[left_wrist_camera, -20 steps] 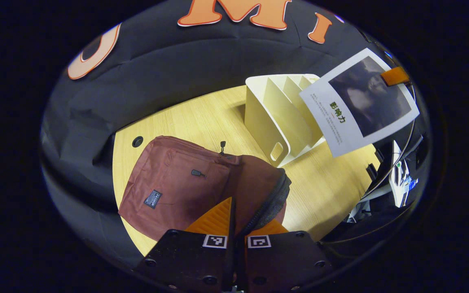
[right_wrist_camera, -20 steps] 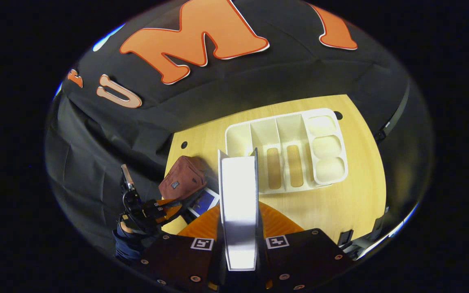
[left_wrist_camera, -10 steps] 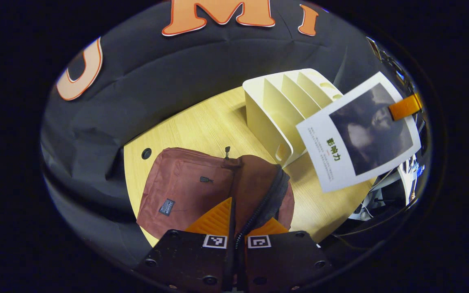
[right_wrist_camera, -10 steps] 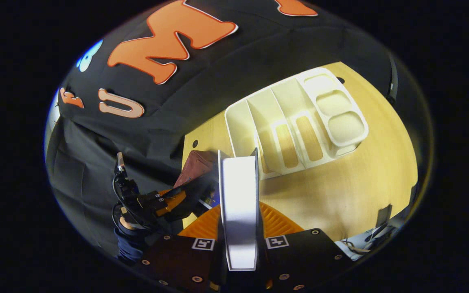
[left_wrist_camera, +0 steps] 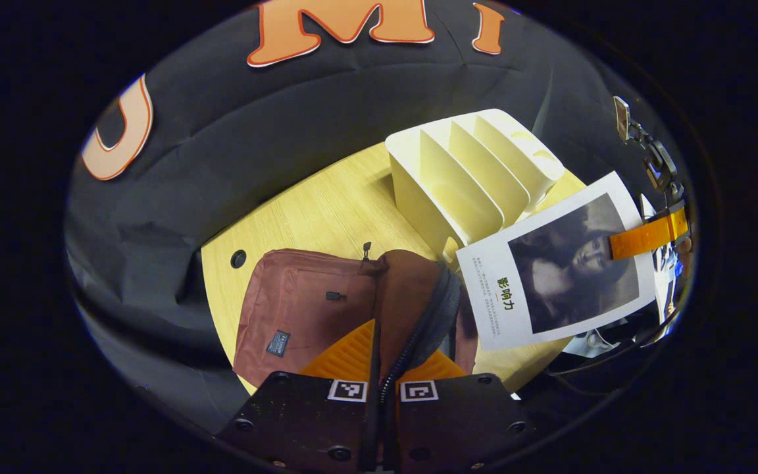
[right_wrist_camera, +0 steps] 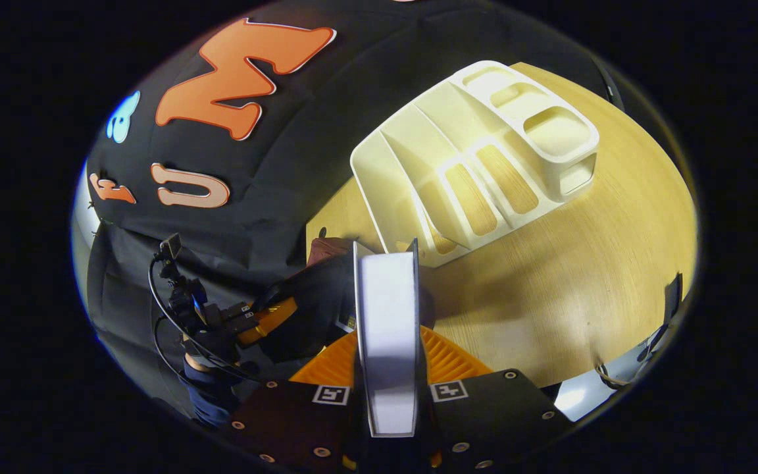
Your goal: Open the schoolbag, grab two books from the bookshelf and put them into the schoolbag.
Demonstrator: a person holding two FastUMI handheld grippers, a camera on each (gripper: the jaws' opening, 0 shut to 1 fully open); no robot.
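Observation:
The brown-red schoolbag (left_wrist_camera: 306,303) lies on the wooden table (left_wrist_camera: 326,210). My left gripper (left_wrist_camera: 395,349) is shut on the zippered rim of its opening and holds that rim up. A white-covered book with a dark photo (left_wrist_camera: 556,263) hangs just right of the opening, with a finger (left_wrist_camera: 649,235) of the right gripper pressing on its far edge. In the right gripper view the same book (right_wrist_camera: 385,329) stands edge-on between the fingers of my right gripper (right_wrist_camera: 385,368), which is shut on it. Part of the schoolbag (right_wrist_camera: 326,249) peeks out behind the book.
The cream bookshelf (left_wrist_camera: 464,178) with several dividers stands behind the bag, and its slots (right_wrist_camera: 478,171) hold no books. A hand and dark sleeve (right_wrist_camera: 208,388) carry the left gripper (right_wrist_camera: 264,316). Cables hang at the table's right edge (left_wrist_camera: 589,339).
The book has come down and leftward from beside the bookshelf to the bag's opening. The right gripper view has tilted. The left gripper keeps hold of the bag's rim.

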